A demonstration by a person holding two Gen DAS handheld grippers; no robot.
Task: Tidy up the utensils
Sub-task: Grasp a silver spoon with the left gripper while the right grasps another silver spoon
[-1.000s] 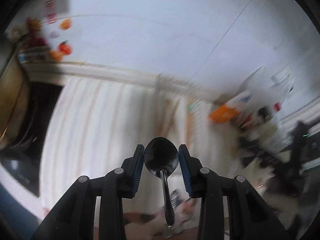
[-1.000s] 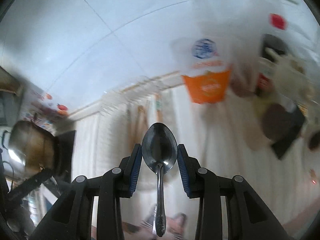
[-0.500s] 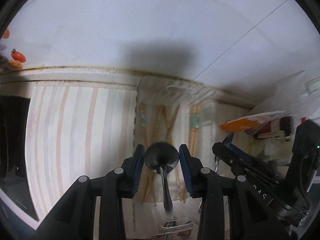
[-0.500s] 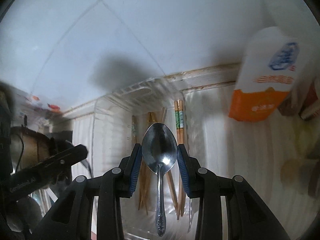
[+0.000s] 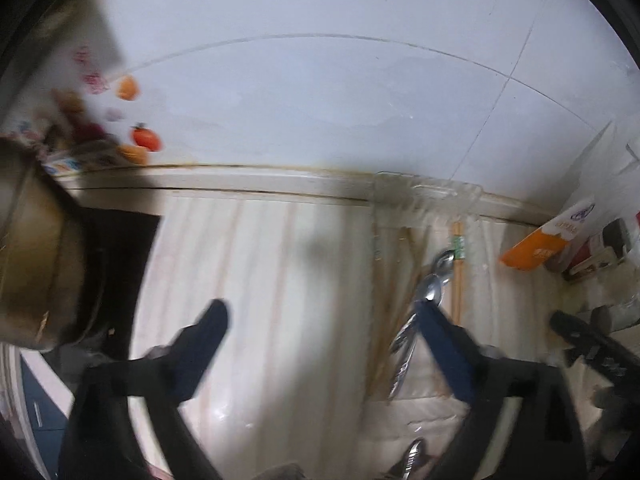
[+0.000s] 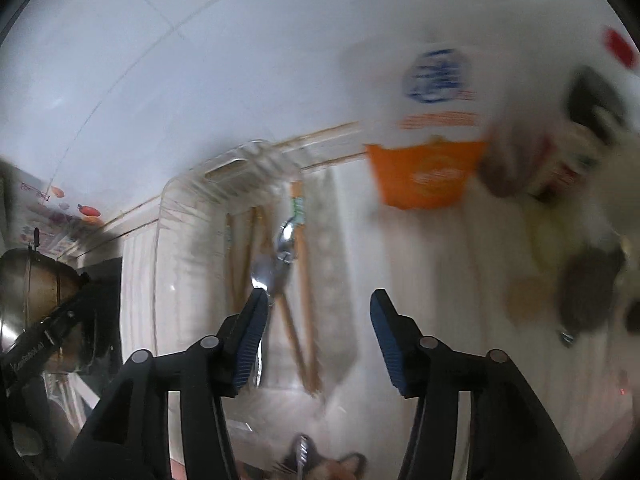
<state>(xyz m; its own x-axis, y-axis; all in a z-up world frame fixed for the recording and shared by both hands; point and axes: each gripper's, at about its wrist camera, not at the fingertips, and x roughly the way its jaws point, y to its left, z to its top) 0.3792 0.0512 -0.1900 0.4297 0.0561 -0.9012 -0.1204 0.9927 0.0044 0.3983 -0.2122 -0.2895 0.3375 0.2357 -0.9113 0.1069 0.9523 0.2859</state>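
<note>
Both spoons have left the grippers since half a second ago, and both sets of jaws now stand wide apart with nothing between them.

From the left wrist: the left gripper [image 5: 320,320] hangs open over the striped counter [image 5: 260,280]. Two spoons [image 5: 434,276] lie one behind the other in the clear tray [image 5: 424,192], bowls pointing toward the wall, right beside the gripper's right-hand finger [image 5: 444,344]. Wooden chopsticks [image 5: 456,264] lie in the same tray, one pair bound by a green paper band whose print is too small to read. An orange-and-white carton [image 5: 544,244] lies tipped at the right, with a blue round logo and blurred writing. A brass-coloured pot [image 5: 28,248] sits at the left edge, and the right gripper's black body [image 5: 592,348] pokes in from the right.

From the right wrist: the right gripper [image 6: 318,320] is spread open too. The spoons [image 6: 276,264] rest in the tray [image 6: 180,240] across the chopsticks [image 6: 304,280], just past the left-hand finger [image 6: 250,336]. The carton [image 6: 424,168] stands beyond, its blue emblem and orange lettering smeared by motion. Far left, the left gripper [image 6: 36,348] shows white lettering that I cannot make out.
</note>
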